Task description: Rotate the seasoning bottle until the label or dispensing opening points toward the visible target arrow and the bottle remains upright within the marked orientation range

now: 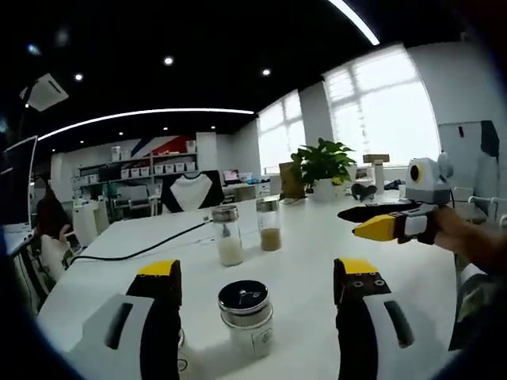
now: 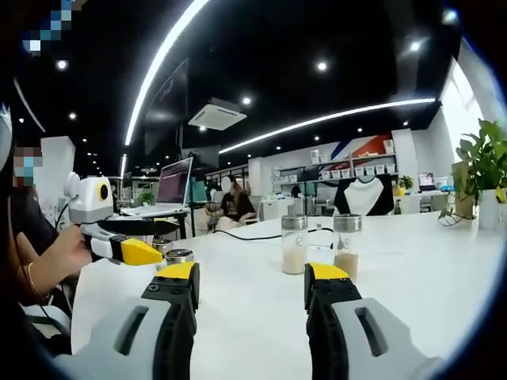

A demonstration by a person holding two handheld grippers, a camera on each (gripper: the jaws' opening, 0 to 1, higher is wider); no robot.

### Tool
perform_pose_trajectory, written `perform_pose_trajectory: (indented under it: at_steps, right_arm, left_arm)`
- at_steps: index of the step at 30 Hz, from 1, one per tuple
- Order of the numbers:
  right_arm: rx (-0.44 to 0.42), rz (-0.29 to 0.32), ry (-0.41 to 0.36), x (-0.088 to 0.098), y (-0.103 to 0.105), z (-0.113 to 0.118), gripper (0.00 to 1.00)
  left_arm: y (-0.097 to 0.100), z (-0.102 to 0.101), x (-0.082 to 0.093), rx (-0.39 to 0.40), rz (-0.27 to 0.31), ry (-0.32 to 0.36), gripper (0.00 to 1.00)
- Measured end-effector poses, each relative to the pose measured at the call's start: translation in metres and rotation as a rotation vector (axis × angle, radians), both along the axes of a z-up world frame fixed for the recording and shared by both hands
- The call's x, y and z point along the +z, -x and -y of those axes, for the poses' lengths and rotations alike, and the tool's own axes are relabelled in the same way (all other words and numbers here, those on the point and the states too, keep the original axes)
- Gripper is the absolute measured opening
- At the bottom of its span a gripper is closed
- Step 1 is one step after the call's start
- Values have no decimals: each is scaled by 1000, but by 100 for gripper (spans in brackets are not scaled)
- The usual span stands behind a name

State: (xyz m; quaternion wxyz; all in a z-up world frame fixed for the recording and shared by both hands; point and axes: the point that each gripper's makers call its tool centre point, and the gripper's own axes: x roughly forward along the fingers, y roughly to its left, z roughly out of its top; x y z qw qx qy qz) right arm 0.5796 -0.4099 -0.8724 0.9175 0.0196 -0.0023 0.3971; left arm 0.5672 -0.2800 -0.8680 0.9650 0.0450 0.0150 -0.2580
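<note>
In the left gripper view, the left tongs [image 1: 257, 279] stand wide on either side of the nearest seasoning bottle [image 1: 246, 317], upright on the white bench [image 1: 317, 237], probably lined up to grip and turn it. Two shakers [image 1: 249, 233] stand beyond. The right tongs [image 2: 252, 282] hang wide, empty.

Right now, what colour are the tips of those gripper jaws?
Yellow, on black fingers; clearest in the left gripper view.

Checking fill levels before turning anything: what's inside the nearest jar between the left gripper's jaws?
The nearest jar has a metal lid covering its top. Its glass looks whitish, but whether that's seasoning can't be told.
</note>
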Motion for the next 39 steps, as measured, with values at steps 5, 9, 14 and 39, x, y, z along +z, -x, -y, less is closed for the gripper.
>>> perform_pose_trajectory:
  at_steps: [5,9,14,39]
  right_arm:
    - [14,32,28,11,-17,-11,50]
    - [18,62,40,20,-38,-16,49]
    - [2,60,40,22,-64,-27,47]
    - [-7,47,84,24,-167,-70,42]
  left_arm:
    - [5,4,3,-34,5,23,85]
    - [7,5,1,-44,-4,25,86]
    - [10,3,-1,-42,2,29,84]
    - [11,-1,6,-62,-4,50,83]
